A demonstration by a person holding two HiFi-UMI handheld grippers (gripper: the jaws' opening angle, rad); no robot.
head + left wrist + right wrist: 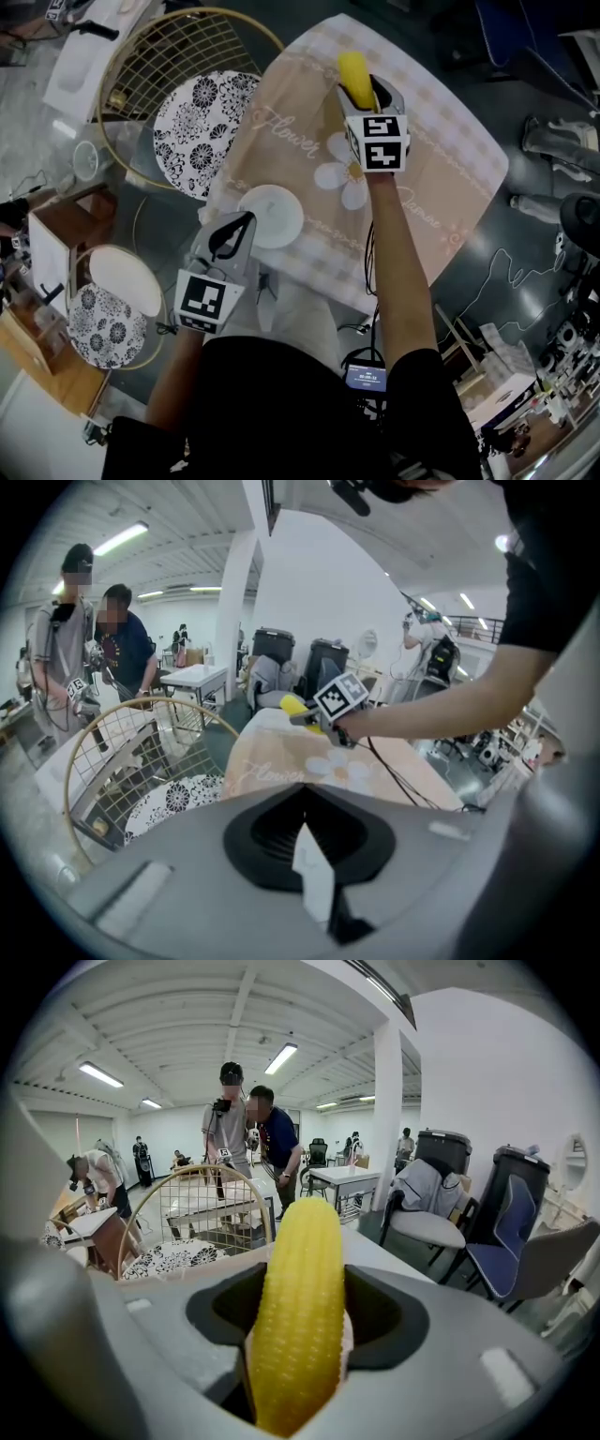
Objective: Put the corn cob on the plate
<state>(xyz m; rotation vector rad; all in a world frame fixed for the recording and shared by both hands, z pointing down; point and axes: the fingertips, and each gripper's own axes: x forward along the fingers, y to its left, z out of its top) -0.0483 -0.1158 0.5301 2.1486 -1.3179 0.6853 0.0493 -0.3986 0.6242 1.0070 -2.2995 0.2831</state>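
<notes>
Strip lights (103,1074) line a white ceiling (187,1026) above a white pillar (388,1101) and office chairs (427,1227)

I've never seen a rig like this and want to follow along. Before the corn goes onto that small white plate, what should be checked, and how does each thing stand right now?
1. Grip on the corn cob: ok. The right tool is shut on its lower part, and most of it sticks out beyond the jaws.
2. Room on the plate: ok. It lies bare on the flowered cloth.
3. Right tool above the plate: not ok. It is over the cloth, farther out and to the right.
4. Left tool out of the way: cannot tell. It is shut and empty, but its tip overlaps the plate's left edge in the head view.
</notes>
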